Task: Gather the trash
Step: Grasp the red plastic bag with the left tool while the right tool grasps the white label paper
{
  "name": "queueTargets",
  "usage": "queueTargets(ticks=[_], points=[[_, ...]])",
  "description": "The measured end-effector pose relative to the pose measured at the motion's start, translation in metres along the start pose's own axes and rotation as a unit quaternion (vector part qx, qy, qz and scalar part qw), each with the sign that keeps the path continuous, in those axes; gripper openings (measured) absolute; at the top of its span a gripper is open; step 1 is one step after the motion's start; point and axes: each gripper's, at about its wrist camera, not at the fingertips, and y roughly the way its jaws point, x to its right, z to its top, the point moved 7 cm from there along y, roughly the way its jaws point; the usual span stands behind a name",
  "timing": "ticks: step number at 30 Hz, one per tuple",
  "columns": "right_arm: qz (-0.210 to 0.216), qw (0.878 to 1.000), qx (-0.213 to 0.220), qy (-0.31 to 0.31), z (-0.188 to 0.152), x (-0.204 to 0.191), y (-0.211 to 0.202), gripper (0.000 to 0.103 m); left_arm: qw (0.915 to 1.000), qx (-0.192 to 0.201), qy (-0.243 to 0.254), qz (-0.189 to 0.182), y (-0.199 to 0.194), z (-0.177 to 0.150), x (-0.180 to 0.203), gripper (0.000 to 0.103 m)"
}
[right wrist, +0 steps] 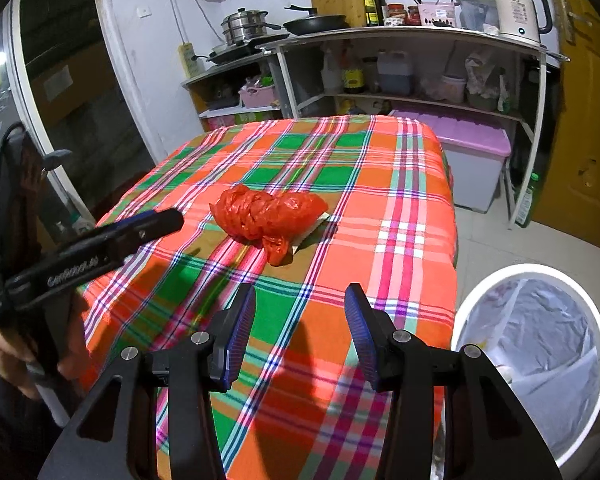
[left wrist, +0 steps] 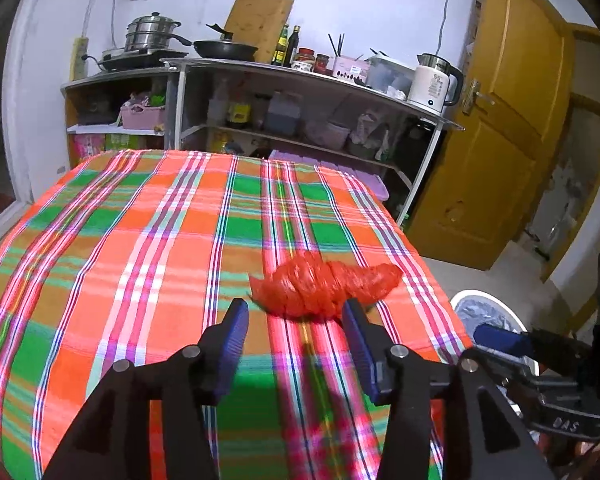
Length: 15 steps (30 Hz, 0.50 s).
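Where plaid cloth (right wrist: 380, 208) drapes, crinkled red bag (right wrist: 268, 216) lies.

The red bag (right wrist: 266, 216) is thin crinkled plastic with a glossy sheen; the plaid tablecloth (right wrist: 340, 184) is matt woven cloth; the right gripper (right wrist: 300, 300) has matt black arms and ribbed blue pads (right wrist: 242, 330); the bin liner (right wrist: 540, 340) is wrinkled translucent plastic film.
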Motion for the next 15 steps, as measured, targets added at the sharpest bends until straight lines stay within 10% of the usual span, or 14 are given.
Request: queueTargets(ticks=[15], points=[[0.002, 1.000, -0.013, 0.024, 0.004, 0.021, 0.027, 0.047, 0.9964, -0.040, 0.055, -0.050, 0.077, 0.027, 0.005, 0.063]])
